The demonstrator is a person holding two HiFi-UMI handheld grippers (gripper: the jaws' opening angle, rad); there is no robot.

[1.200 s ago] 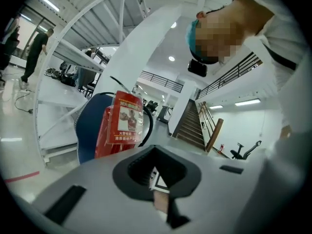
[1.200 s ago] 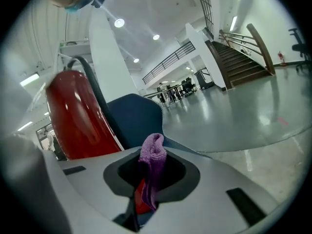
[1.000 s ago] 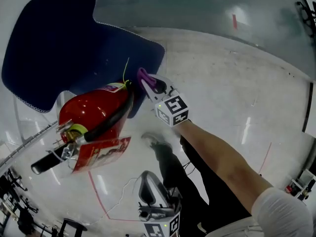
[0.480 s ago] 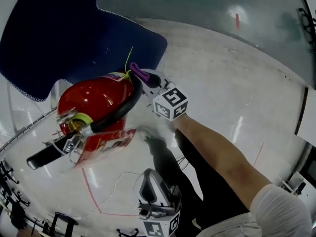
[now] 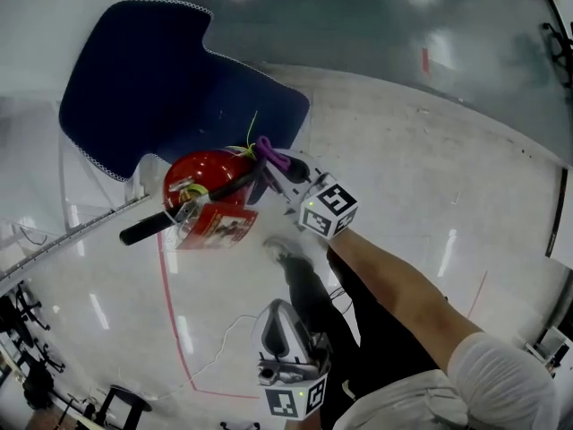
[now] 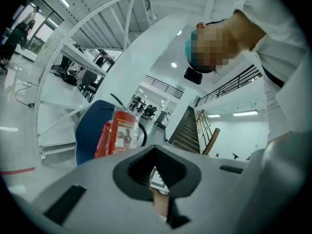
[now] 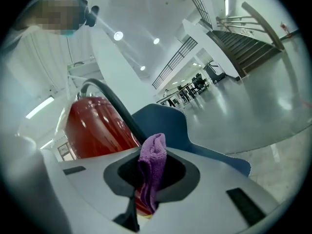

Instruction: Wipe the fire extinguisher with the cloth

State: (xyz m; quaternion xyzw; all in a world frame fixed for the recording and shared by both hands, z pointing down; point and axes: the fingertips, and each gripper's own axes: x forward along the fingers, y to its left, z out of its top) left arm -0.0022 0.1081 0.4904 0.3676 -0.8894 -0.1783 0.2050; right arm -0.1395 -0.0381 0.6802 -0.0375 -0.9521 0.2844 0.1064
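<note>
1. The fire extinguisher (image 5: pixel 204 179) stands upright at the near edge of a dark blue mat (image 5: pixel 152 88). What carries it under that edge cannot be made out.
2. A black hose (image 5: pixel 183 216) curves over the extinguisher's top, and a red printed tag (image 5: pixel 219 229) hangs at its near side.
3. The right gripper (image 5: pixel 276 162) has its jaws pinched on the purple cloth (image 7: pixel 152 167). A fold of the cloth sticks up out of the jaws.
4. In the head view the cloth lies against the extinguisher's right side, close to the hose.
5. The left gripper (image 5: pixel 279 316) hangs low, well apart from the extinguisher, above the pale floor (image 5: pixel 430 177). Its jaws are closed together with nothing between them.
6. In the left gripper view the tag and the blue mat show far ahead.
</note>
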